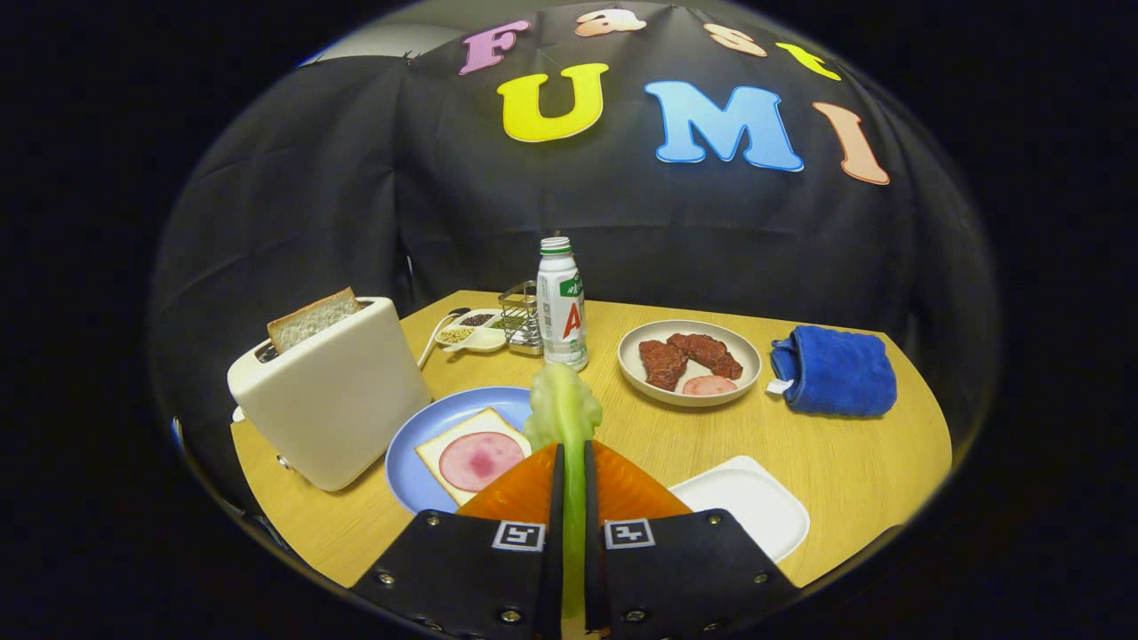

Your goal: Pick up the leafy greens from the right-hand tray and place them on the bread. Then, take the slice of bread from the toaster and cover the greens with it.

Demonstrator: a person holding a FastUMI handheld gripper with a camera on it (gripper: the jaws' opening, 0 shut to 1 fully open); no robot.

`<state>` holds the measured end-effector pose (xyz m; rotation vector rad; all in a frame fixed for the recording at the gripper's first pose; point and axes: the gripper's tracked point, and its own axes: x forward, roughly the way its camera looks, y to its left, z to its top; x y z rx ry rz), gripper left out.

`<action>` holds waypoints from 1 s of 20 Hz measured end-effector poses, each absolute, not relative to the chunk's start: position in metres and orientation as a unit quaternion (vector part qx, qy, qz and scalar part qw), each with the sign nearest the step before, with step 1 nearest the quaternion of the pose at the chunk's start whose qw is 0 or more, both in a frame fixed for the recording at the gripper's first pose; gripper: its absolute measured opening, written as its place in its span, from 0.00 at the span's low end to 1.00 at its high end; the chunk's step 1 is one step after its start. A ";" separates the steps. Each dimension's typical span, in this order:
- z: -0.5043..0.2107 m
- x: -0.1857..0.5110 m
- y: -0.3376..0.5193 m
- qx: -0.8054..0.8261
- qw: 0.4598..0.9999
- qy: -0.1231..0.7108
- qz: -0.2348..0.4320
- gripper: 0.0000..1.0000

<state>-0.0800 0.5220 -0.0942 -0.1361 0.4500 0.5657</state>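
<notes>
With the gripper [569,476] clamped on the greens [564,411], a pale, crinkled leaf standing up between the fingers, we judge ourselves mid-carry and next need to swing left and down onto the bread [468,455] with ham, just ahead-left on the blue plate [418,444].

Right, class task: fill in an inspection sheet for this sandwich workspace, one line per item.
Surface: wooden table, round-edged.
Job's things: leafy greens clamped in the gripper; bread with ham on blue plate; second slice upright in toaster; white tray bare.
Clutter: bottle, meat plate, blue cloth, seed dish, wire rack.
Gripper: shut on greens, beside the blue plate.
Cables: nothing seen.
Surroundings: black cloth wall.
</notes>
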 end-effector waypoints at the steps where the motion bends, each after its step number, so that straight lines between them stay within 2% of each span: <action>1: -0.094 -0.081 0.530 -0.061 0.933 0.220 0.277 0.10; 11: -0.102 -0.076 0.601 -0.035 0.929 0.203 0.307 0.10; 20: -0.131 -0.062 0.633 -0.006 0.923 0.226 0.313 0.11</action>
